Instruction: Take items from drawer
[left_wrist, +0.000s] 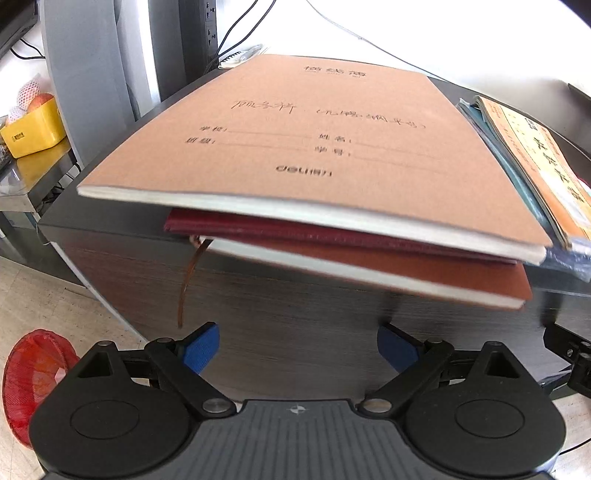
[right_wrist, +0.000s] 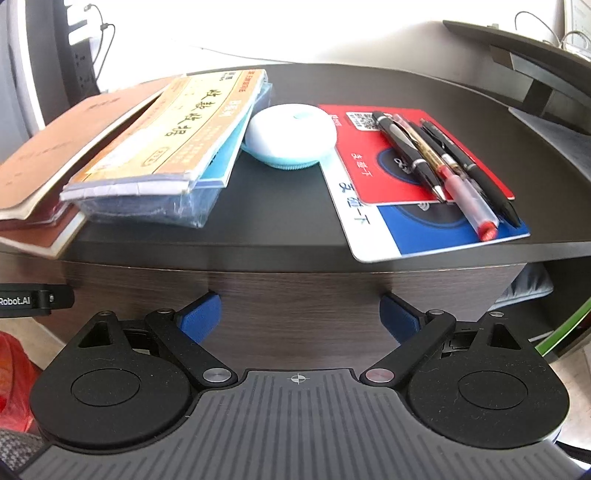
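Kraft-paper notebook (left_wrist: 314, 147) lying flat atop the dark wood-grain surface (right_wrist: 295, 218); left claw (left_wrist: 298, 349) and right claw (right_wrist: 298, 317) both gaping wide, gripping nothing.

The left gripper (left_wrist: 298, 349) points straight ahead toward 12 o'clock, its two blue-padded fingers (left_wrist: 201, 347) spread wide with nothing between them. The right gripper (right_wrist: 299, 317) has the same pose, level and facing 12 o'clock, blue pads (right_wrist: 400, 319) set wide apart and holding nothing. In the left wrist view, part of the right gripper's black body shows at 3 o'clock.
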